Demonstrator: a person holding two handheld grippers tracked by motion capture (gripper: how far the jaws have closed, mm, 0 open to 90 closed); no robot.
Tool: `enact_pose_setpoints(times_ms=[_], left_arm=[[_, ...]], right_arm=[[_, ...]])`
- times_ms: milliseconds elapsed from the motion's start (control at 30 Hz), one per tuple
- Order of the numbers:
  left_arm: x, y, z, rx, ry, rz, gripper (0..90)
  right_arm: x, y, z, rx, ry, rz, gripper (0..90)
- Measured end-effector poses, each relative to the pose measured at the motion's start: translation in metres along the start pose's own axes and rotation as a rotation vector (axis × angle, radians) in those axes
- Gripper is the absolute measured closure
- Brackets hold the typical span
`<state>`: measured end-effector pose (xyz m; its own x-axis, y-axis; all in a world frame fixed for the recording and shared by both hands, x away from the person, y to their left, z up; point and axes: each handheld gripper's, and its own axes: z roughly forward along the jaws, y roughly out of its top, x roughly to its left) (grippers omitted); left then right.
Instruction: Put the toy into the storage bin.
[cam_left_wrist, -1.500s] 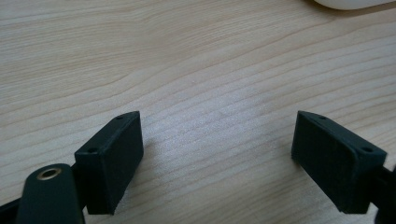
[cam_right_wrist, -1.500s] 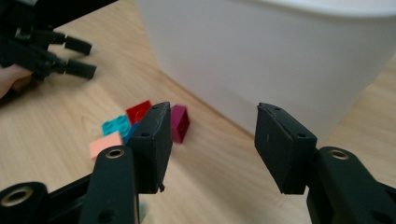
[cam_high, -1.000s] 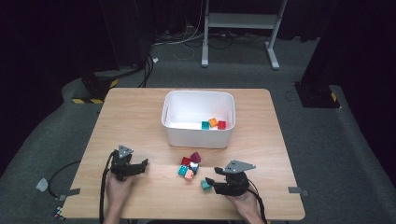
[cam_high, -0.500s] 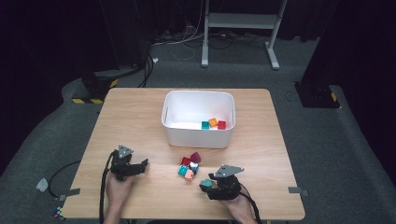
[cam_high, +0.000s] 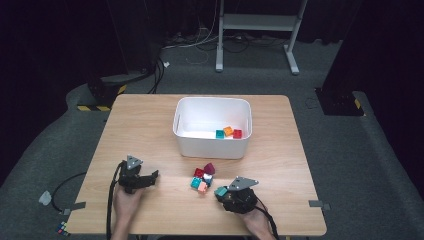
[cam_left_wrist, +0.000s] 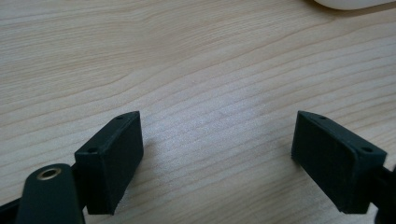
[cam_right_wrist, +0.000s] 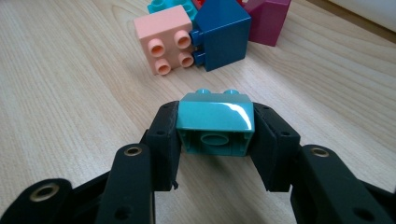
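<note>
My right gripper (cam_high: 221, 192) is at the table's front edge, right of centre, shut on a teal brick (cam_high: 220, 190). Its jaws have just been closing with that brick between them. In the right gripper view both pads press the sides of the teal brick (cam_right_wrist: 215, 116), hollow underside toward the camera, just above the wood. My right gripper (cam_right_wrist: 215, 140) faces a small pile of bricks (cam_high: 202, 177): a pink brick (cam_right_wrist: 162, 39), a dark blue brick (cam_right_wrist: 224, 35) and a magenta brick (cam_right_wrist: 268, 21). My left gripper (cam_high: 154, 175) rests at the front left, open over bare wood (cam_left_wrist: 217, 154).
A white bin (cam_high: 211, 145) stands at the table's middle back, holding a teal brick (cam_high: 219, 134), an orange brick (cam_high: 228, 131) and a red brick (cam_high: 237, 133). Bare wood lies between the two grippers and along both sides of the bin.
My right gripper has shifted a little to the left onto the teal brick and its jaws have closed on it. The left gripper has stayed where it was.
</note>
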<state>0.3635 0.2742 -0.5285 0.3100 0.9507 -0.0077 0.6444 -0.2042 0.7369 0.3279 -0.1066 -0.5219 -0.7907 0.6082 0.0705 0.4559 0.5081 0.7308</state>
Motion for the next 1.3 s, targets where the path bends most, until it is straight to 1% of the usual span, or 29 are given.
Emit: enact_pose_setpoints(times_ms=[100,467,667,767,933,1300], left_arm=[[0.0,0.0,0.0,0.0,-0.001,0.0,16.8],[0.0,0.0,0.0,0.0,-0.001,0.0,16.8],[0.0,0.0,0.0,0.0,-0.001,0.0,16.8],[0.0,0.0,0.0,0.001,-0.001,0.001,16.8],[0.0,0.0,0.0,0.0,0.0,0.0,16.8],[0.0,0.0,0.0,0.001,-0.001,0.0,16.8]], right_arm=[[-0.001,0.0,0.0,-0.007,-0.01,0.0,57.8],[-0.003,0.002,-0.002,-0.003,-0.034,-0.008,58.8],[-0.006,0.006,-0.007,-0.011,-0.044,-0.014,58.8],[-0.009,0.008,-0.011,-0.018,-0.047,-0.007,58.9],[-0.013,0.017,-0.021,-0.041,-0.053,-0.018,58.9],[-0.032,0.043,-0.045,-0.114,-0.065,0.009,58.8]])
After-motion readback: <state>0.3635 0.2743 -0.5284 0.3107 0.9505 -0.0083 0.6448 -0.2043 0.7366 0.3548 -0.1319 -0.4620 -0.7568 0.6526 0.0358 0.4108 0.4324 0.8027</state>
